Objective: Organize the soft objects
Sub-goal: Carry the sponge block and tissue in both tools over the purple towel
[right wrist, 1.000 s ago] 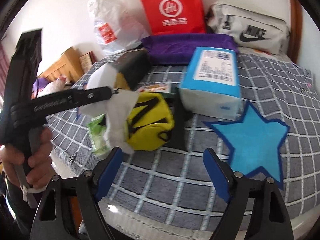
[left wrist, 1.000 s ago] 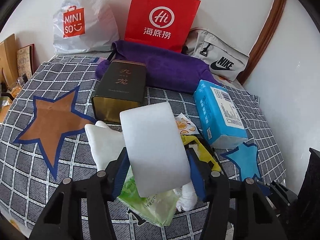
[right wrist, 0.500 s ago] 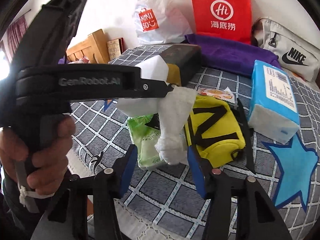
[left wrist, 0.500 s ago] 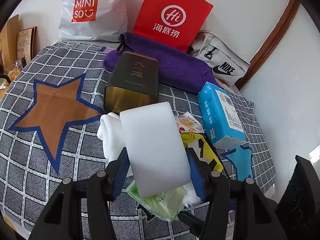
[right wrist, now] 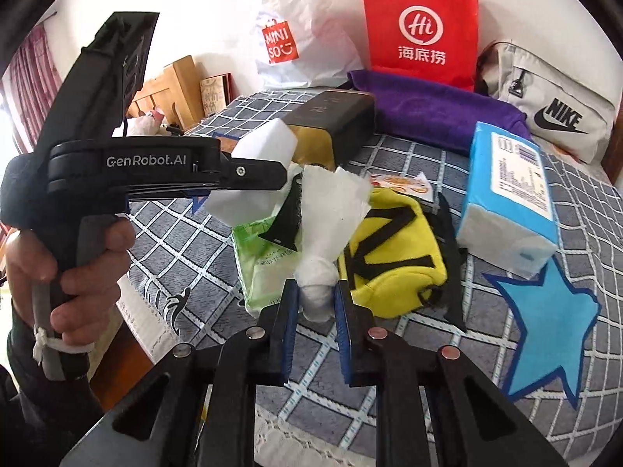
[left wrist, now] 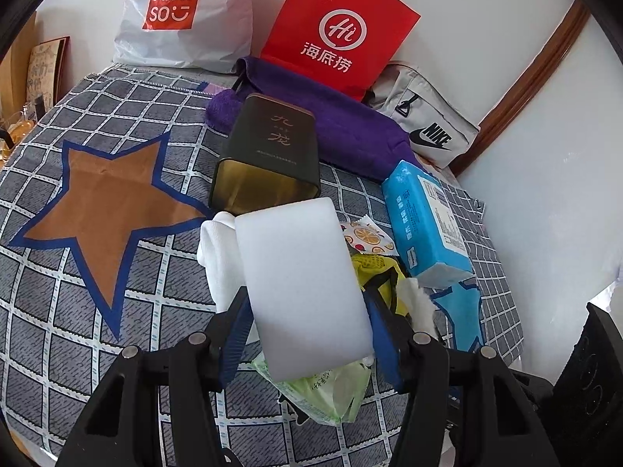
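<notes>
My right gripper (right wrist: pixel 316 303) has its jaws closing on the twisted lower end of a white tissue wad (right wrist: pixel 331 210); the blue pads already touch it on both sides, and its loose upper part fans out above them. My left gripper (left wrist: pixel 305 336) has its jaws pinching a white foam block (left wrist: pixel 300 284) by its two long sides, with the block held clear above the pile.

Just under both tools lies the heap of soft things on the checked bedspread (left wrist: pixel 70 327): a green wipes pack (right wrist: pixel 264 260), a yellow pouch (right wrist: pixel 393 249) and a folded white cloth (left wrist: pixel 218 257). A blue tissue pack (right wrist: pixel 506 190) rests beside them, and a dark tin (left wrist: pixel 268 155) lies behind.

My worry is the tissue. It is thin, and I hold only a small knot of it, so I judge a quick pull could tear it or let it slip out. The two tools also sit very near each other, and the left one's tip is right against the tissue's fan, so lifting could snag it. The foam could pivot if my squeeze eases.
</notes>
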Demonstrator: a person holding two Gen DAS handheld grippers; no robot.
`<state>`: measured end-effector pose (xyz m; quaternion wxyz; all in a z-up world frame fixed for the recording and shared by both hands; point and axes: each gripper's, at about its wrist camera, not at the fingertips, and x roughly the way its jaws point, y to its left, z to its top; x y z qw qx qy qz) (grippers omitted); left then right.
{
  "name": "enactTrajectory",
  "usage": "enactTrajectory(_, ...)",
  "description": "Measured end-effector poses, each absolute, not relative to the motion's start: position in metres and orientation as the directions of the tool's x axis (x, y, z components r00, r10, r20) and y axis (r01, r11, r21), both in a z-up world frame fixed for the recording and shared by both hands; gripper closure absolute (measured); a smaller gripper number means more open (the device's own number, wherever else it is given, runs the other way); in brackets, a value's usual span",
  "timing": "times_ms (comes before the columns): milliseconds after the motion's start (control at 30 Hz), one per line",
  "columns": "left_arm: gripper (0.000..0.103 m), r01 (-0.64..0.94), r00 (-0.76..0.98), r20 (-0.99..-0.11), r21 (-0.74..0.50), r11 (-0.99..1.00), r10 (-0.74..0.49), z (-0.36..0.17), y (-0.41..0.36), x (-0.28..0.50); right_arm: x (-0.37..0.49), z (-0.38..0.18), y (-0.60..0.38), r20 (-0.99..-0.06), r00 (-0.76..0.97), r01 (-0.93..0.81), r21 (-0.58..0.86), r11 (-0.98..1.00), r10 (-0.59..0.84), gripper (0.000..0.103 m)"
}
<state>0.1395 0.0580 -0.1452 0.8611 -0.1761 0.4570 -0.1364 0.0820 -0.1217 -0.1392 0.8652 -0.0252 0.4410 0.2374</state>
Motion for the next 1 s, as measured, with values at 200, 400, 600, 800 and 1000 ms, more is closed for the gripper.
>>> enactTrajectory(200, 0.053, 0.06, 0.55, -0.752, -0.399, 0.915, -0.364, -0.147, 0.058, 0.135, 0.069, -0.129, -0.153, -0.771, 0.554, -0.367, 0.115, 0.923, 0.315, 0.085)
enactTrajectory(400, 0.055, 0.045, 0.551, -0.764, -0.376, 0.926, -0.336, -0.147, 0.055, 0.133, 0.07, -0.135, -0.207, -0.792, 0.58, -0.227, 0.068, 0.972, 0.19, 0.085)
enactTrajectory(600, 0.056, 0.031, 0.554, -0.783, -0.32, 0.947, -0.283, -0.145, 0.047, 0.13, 0.079, -0.167, -0.228, -0.842, 0.517, -0.186, 0.061, 0.981, 0.151, 0.084)
enactTrajectory(800, 0.056, 0.022, 0.567, -0.787, -0.278, 0.96, -0.241, -0.135, 0.042, 0.131, 0.087, -0.182, -0.235, -0.842, 0.507, -0.165, 0.115, 0.98, 0.184, 0.083)
enactTrajectory(1000, 0.056, -0.009, 0.566, -0.799, -0.254, 0.967, -0.204, -0.128, 0.043, 0.14, 0.092, -0.181, -0.24, -0.833, 0.509, -0.184, 0.141, 0.973, 0.217, 0.085)
